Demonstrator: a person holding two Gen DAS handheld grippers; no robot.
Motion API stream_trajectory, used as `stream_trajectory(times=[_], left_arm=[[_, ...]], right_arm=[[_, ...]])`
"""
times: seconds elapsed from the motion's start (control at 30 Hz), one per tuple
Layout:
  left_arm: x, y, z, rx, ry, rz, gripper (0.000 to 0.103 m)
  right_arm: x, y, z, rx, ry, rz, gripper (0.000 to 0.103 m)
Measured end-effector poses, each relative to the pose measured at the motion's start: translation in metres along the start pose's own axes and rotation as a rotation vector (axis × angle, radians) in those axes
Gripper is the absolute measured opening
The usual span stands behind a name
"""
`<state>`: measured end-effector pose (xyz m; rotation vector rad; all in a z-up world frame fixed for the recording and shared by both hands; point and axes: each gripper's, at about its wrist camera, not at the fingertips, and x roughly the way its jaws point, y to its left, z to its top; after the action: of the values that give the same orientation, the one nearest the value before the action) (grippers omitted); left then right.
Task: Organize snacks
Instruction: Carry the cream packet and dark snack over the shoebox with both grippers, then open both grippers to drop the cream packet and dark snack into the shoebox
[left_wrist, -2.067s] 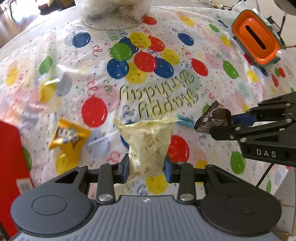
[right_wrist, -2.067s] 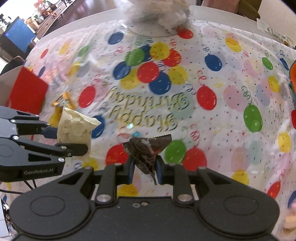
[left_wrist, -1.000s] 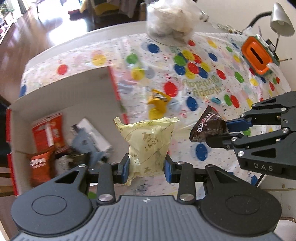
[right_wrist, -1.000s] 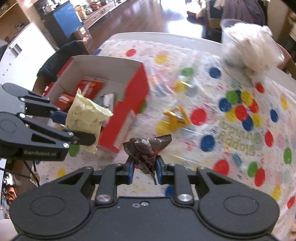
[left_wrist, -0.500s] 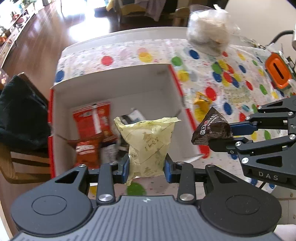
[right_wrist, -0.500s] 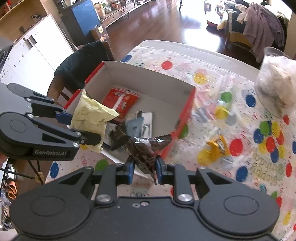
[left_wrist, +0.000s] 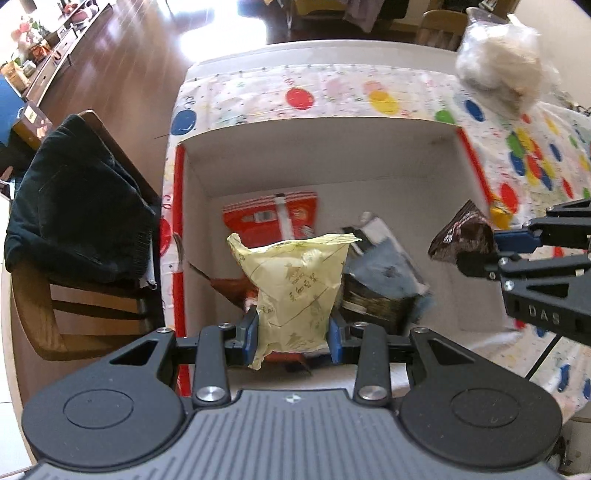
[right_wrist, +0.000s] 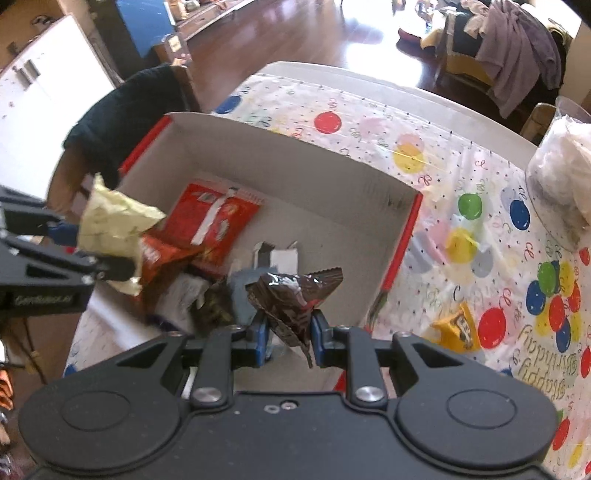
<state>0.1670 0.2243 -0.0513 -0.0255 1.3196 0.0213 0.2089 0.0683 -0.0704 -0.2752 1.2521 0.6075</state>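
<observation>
Left tongs (left_wrist: 291, 334) pinch a crinkly pale-yellow packet (left_wrist: 295, 288), right tongs (right_wrist: 289, 334) a glossy brown wrapper (right_wrist: 293, 299)

A balloon-print birthday cloth (right_wrist: 436, 177) covers the white bench (right_wrist: 332, 74). A clear bag of white stuff (left_wrist: 498, 70) sits at the cloth's far right edge. A dark jacket (left_wrist: 74, 206) hangs over a wooden chair (left_wrist: 55, 321) beside the bench. Beyond lie a shiny wooden floor (right_wrist: 295, 29), a blue cabinet (right_wrist: 147, 18) and clothes draped on another chair (right_wrist: 517, 48).
</observation>
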Motion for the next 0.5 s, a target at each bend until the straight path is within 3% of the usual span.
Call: stream_trajectory(times=[0.27,0.5], left_arm=[[0.025,0.008,0.027,-0.009,-0.008,0.022,0.035],[0.05,0.008,0.039,0.001,0.049,0.007,0.035]], right_arm=[[0.044,-0.002,0.021,0.03,0.038,-0.001,0.022],[0.063,0.008,0.027,0.021,0.072,0.014,0.022]])
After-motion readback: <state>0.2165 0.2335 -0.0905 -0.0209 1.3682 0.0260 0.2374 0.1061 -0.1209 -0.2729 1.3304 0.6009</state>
